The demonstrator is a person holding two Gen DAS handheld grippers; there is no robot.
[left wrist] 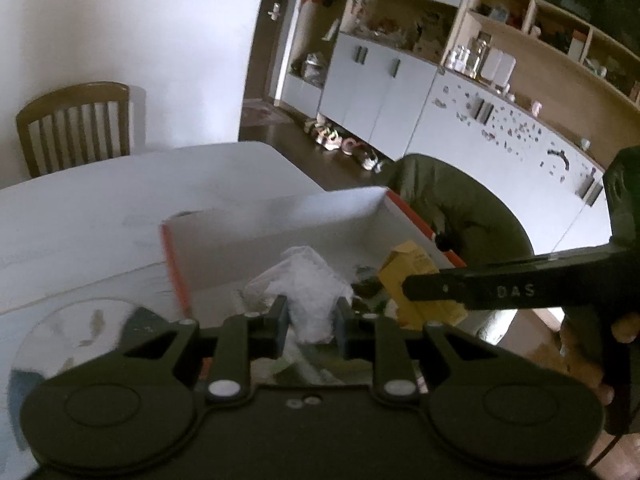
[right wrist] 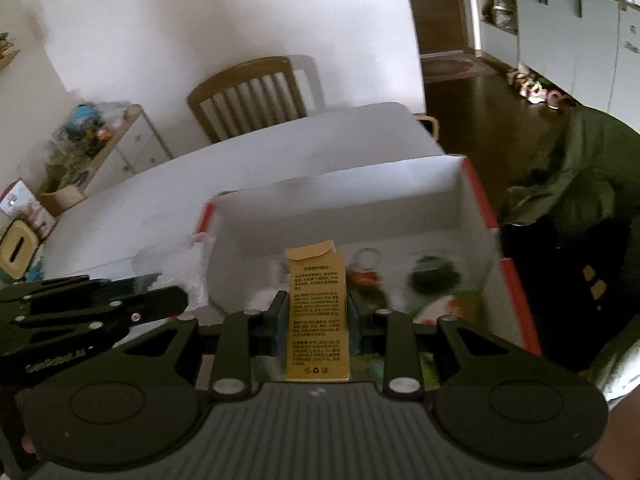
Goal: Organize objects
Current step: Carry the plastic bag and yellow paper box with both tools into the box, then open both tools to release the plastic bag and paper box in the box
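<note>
A white cardboard box with orange edges (left wrist: 280,216) (right wrist: 340,200) stands on the white table. My left gripper (left wrist: 312,316) is shut on a clear plastic bag (left wrist: 308,284) and holds it over the box's near left corner; the bag also shows in the right wrist view (right wrist: 192,268). My right gripper (right wrist: 318,312) is shut on a tall yellow carton (right wrist: 318,312) and holds it upright over the box; the carton shows in the left wrist view (left wrist: 416,284). Small items lie in the box: a key ring (right wrist: 366,258) and a dark round thing (right wrist: 434,276).
The white table (left wrist: 100,208) reaches left and away. A wooden chair (right wrist: 248,96) stands at its far side. A green jacket (left wrist: 452,204) hangs to the right of the box. Cupboards and shelves (left wrist: 400,80) line the far wall. A low cluttered cabinet (right wrist: 100,136) stands at left.
</note>
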